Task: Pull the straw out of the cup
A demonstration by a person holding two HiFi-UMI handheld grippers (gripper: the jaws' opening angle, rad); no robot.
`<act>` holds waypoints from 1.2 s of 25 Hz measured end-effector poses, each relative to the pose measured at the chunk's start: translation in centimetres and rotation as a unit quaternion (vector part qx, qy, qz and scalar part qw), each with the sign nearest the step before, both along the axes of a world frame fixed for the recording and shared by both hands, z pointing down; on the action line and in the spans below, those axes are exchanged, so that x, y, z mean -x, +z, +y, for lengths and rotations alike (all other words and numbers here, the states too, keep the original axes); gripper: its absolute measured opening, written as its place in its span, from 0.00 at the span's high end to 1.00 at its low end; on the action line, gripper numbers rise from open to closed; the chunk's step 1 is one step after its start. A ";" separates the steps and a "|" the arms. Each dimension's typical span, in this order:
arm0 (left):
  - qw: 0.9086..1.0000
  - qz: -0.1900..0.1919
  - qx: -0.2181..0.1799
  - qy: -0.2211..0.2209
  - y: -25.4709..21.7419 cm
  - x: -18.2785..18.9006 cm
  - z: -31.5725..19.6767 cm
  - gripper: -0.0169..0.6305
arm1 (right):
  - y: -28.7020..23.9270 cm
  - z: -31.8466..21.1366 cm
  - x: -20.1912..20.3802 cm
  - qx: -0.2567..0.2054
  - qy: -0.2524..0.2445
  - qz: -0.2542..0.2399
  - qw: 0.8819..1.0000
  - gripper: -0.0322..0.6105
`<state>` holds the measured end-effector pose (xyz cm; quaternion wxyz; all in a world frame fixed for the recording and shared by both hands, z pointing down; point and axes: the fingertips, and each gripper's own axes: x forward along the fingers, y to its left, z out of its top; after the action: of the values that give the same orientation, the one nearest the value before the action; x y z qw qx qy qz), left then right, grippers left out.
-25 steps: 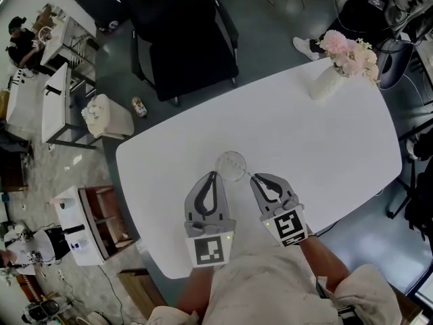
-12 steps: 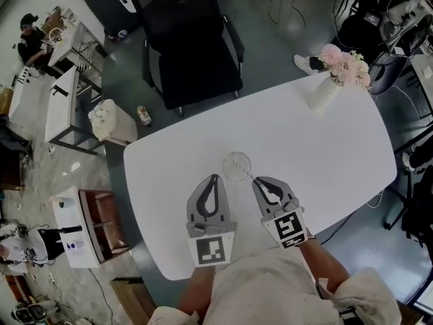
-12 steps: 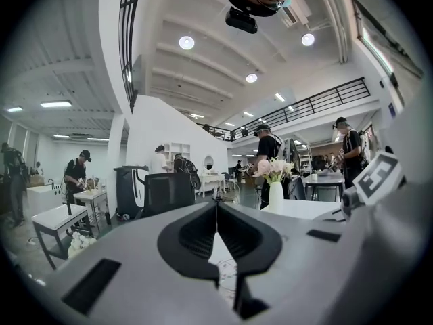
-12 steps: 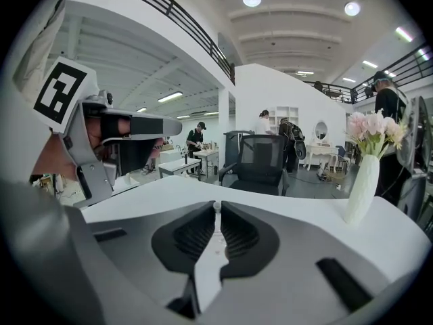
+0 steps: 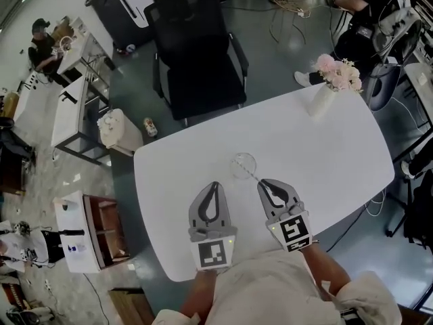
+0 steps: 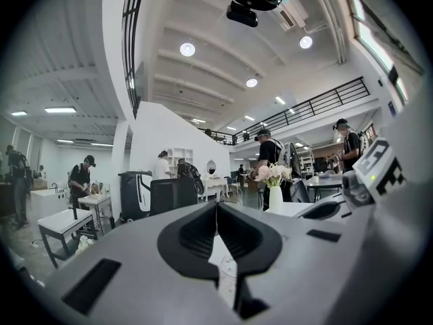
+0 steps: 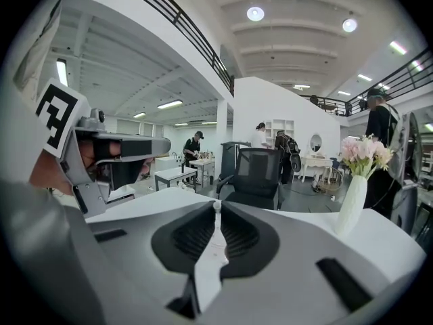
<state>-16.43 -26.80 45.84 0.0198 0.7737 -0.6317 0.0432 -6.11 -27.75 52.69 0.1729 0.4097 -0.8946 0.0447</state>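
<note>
Both tools reach out side by side over the near edge of the tabletop (image 5: 338, 147), their marker cubes facing up and their tips pointing away from the person. The left tool (image 5: 214, 185) lies about level, with its jaws pressed together and nothing between them. Its tip stops short of the cup (image 5: 243, 164) and sits a little left of it. The right tool (image 5: 262, 183) tilts slightly downward and angles in toward the cup from the near right. Its jaws pinch the thin white straw (image 7: 216, 208), whose rounded end pokes out just past the fingertips. In the head view the straw runs as a fine line from those tips to the cup's near rim, and I cannot tell whether its far end is inside. The clear cup stands upright near the middle of the tabletop. A white vase of pink flowers (image 5: 321, 100) stands at the far right corner, well apart from the cup.
</note>
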 end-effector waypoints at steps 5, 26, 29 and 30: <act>1.000 0.000 -0.014 0.001 -1.4 0.8 1.9 0.96 | -2.9 1.0 -0.1 -0.030 0.013 -0.009 0.999 0.91; 0.995 -0.027 -0.091 -0.044 -11.8 6.5 6.8 0.96 | -22.2 2.9 -4.6 -0.262 0.121 -0.099 0.952 0.91; 0.993 -0.036 -0.107 -0.043 -12.5 6.7 7.1 0.96 | -22.3 3.1 -4.6 -0.274 0.128 -0.107 0.947 0.91; 0.992 -0.040 -0.109 -0.043 -12.6 6.7 7.1 0.96 | -22.2 3.0 -4.5 -0.273 0.127 -0.108 0.947 0.91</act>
<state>-23.17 -19.68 33.29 -0.0880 0.7412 -0.6655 0.0046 -1.64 -24.72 30.52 -0.0502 0.5441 -0.8264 -0.1356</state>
